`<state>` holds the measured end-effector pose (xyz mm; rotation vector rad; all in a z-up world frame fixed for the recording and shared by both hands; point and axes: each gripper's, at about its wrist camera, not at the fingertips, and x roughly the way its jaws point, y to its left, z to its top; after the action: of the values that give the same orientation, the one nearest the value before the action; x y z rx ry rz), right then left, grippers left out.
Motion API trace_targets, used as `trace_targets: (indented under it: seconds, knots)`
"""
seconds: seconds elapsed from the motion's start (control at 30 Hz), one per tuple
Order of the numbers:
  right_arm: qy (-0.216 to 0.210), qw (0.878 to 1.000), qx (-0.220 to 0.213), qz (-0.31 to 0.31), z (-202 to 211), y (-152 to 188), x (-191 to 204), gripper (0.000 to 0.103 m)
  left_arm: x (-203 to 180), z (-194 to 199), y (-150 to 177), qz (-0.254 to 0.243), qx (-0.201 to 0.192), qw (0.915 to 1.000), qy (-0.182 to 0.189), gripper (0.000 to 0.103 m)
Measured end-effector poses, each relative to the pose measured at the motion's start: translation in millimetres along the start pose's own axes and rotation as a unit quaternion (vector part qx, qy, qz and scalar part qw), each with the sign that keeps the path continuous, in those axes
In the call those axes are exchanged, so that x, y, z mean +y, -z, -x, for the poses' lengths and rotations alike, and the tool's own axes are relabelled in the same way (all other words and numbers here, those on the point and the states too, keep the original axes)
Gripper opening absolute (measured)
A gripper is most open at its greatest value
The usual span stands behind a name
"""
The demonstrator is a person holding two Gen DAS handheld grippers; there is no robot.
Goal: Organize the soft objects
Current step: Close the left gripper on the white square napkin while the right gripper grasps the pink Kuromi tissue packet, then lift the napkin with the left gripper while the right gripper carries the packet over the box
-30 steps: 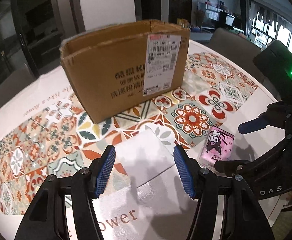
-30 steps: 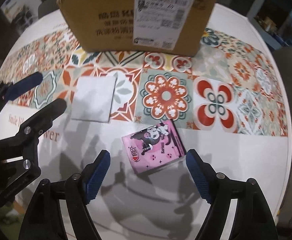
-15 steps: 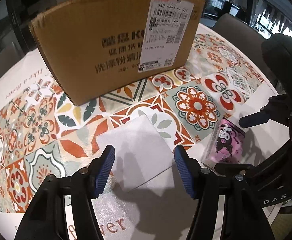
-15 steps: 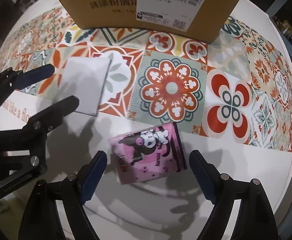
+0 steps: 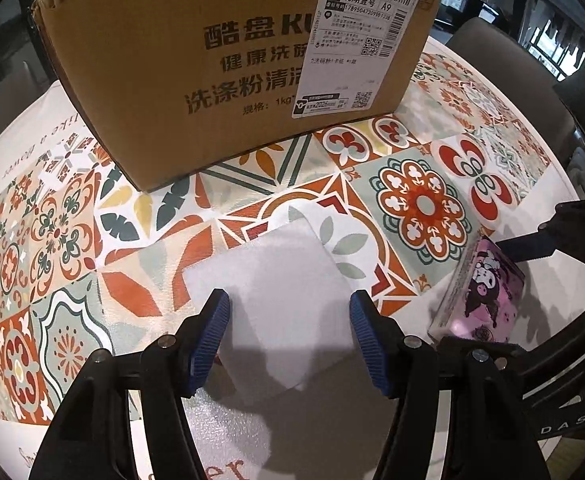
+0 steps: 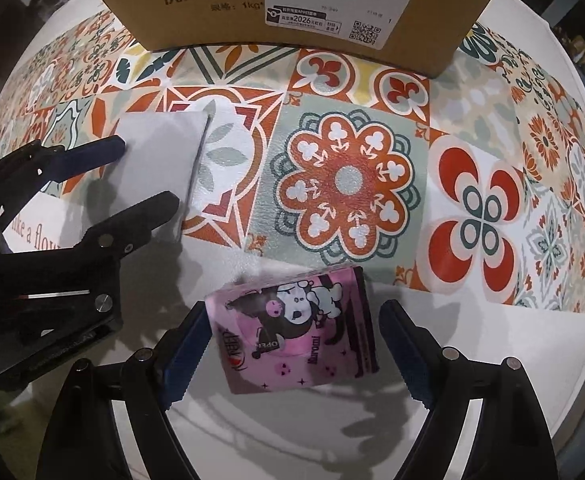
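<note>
Cardboard, brown and printed with Chinese characters, forms the box [image 5: 228, 68] standing at the far side of the desk [image 6: 472, 360]; a white shipping label [image 5: 366, 28] covers its near face toward the right. Its top is cut off in both views, so whatever is inside cannot be made out. A patterned tile mat [image 5: 424, 204] in orange, green and white lies under the box and reaches toward the cameras.

On the near part of the mat lies a flat white square pad [image 5: 276, 280], possibly folded tissue, though the surface is too plain to be sure. The left hand-held gripper [image 5: 290, 336] is spread, its blue-padded fingers straddling the near half of the pad, one at each side edge; whether they touch it is unclear.

To the right, on the bare white desk just beyond the mat's edge, sits a pink tissue pack [image 6: 296, 328] with a cartoon figure printed on it. The right hand-held gripper [image 6: 296, 356] is spread wide around this pack, one finger on each side, with a gap visible at the right finger. Pad and pack both lie outside the box, near each other.
</note>
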<state>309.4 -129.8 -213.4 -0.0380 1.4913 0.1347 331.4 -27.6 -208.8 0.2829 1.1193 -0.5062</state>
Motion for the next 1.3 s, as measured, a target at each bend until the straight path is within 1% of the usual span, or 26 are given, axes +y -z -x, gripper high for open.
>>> trace_targets:
  seconds: [0.23,0.3,0.37,0.4,0.47,0.5,0.53,0.57,0.6,0.63,0.83,1.0,1.3]
  knots:
    - [-0.013,1.000,-0.001,-0.008,-12.4,-3.0,-5.7,0.086,-4.9,-2.5,-1.3,-0.006,-0.010,0.9997,-0.020,0.061]
    - [-0.013,1.000,-0.003,-0.008,-13.4,-3.1,-9.2,0.085,-4.6,-1.9,-0.5,-0.002,-0.015,0.9996,-0.022,0.054]
    - [-0.013,1.000,-0.005,-0.011,-13.6,-2.1,-10.2,0.085,-2.9,-0.7,0.6,0.004,-0.020,0.9995,-0.024,0.040]
    - [-0.012,1.000,-0.007,-0.012,-14.1,-2.2,-10.7,0.085,-2.5,-0.4,0.6,0.008,-0.023,0.9994,-0.024,0.037]
    - [-0.011,1.000,-0.011,-0.015,-13.3,-0.5,-11.3,0.083,-0.2,2.6,2.4,0.011,-0.025,0.9993,-0.025,0.028]
    - [-0.011,1.000,-0.013,-0.015,-13.3,0.0,-11.5,0.081,-0.3,3.7,3.0,0.011,-0.025,0.9993,-0.026,0.025]
    - [-0.011,1.000,-0.015,-0.015,-13.0,0.4,-11.3,0.079,-0.2,4.8,4.1,0.012,-0.026,0.9993,-0.025,0.019]
    - [-0.011,1.000,-0.017,-0.014,-10.9,1.5,-10.7,0.076,-0.6,5.2,4.7,0.011,-0.026,0.9993,-0.026,0.016]
    - [-0.010,1.000,-0.019,-0.014,-8.7,2.4,-9.9,0.076,-1.4,5.7,5.2,0.010,-0.025,0.9992,-0.028,0.015]
    - [-0.010,1.000,-0.021,-0.015,-8.4,2.8,-10.1,0.076,-2.7,6.3,5.5,0.010,-0.024,0.9992,-0.030,0.011]
    - [-0.010,0.999,-0.032,-0.019,-2.5,11.2,-11.1,0.076,-6.1,11.2,8.6,0.018,-0.025,0.9992,-0.027,0.008]
    - [-0.020,0.998,-0.046,-0.027,8.7,19.0,-11.1,0.076,-5.5,25.2,13.8,0.032,-0.042,0.9985,-0.015,0.008]
    - [-0.032,0.995,-0.089,-0.044,39.2,23.8,-13.2,0.076,-4.6,58.0,17.0,0.061,-0.072,0.9954,-0.014,0.008]
